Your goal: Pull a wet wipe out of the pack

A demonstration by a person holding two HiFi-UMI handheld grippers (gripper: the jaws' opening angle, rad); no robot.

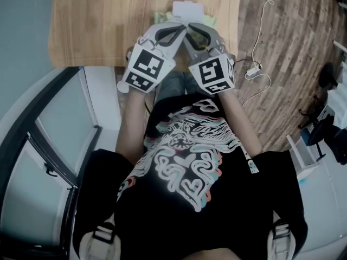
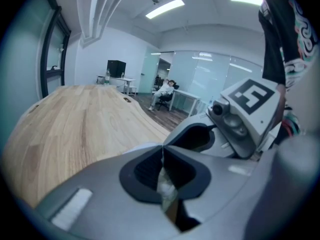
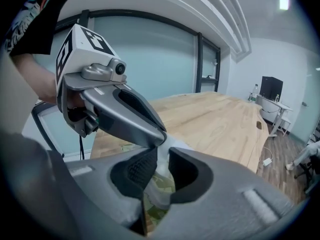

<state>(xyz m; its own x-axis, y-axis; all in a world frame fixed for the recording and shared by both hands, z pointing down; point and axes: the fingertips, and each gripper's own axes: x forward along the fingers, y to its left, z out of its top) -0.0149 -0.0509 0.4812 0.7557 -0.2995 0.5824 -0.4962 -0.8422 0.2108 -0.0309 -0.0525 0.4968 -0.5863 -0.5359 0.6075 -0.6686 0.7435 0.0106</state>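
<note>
A green wet wipe pack (image 1: 162,17) with a white top part (image 1: 187,7) lies on the wooden table (image 1: 103,26), just past both grippers. My left gripper (image 1: 180,28) is shut, and a crumpled bit of white wet wipe (image 2: 165,184) is pinched between its pads. My right gripper (image 1: 190,28) meets it tip to tip over the pack. In the right gripper view its jaws (image 3: 162,156) stand a little apart with white material of the pack between them and the green pack (image 3: 159,208) below. The grippers hide most of the pack.
The table's near edge runs just under the grippers, and its right edge drops to a wood floor with a white cable and adapter (image 1: 252,69). A glass partition (image 1: 54,140) stands at the left. Office desks and chairs stand far back.
</note>
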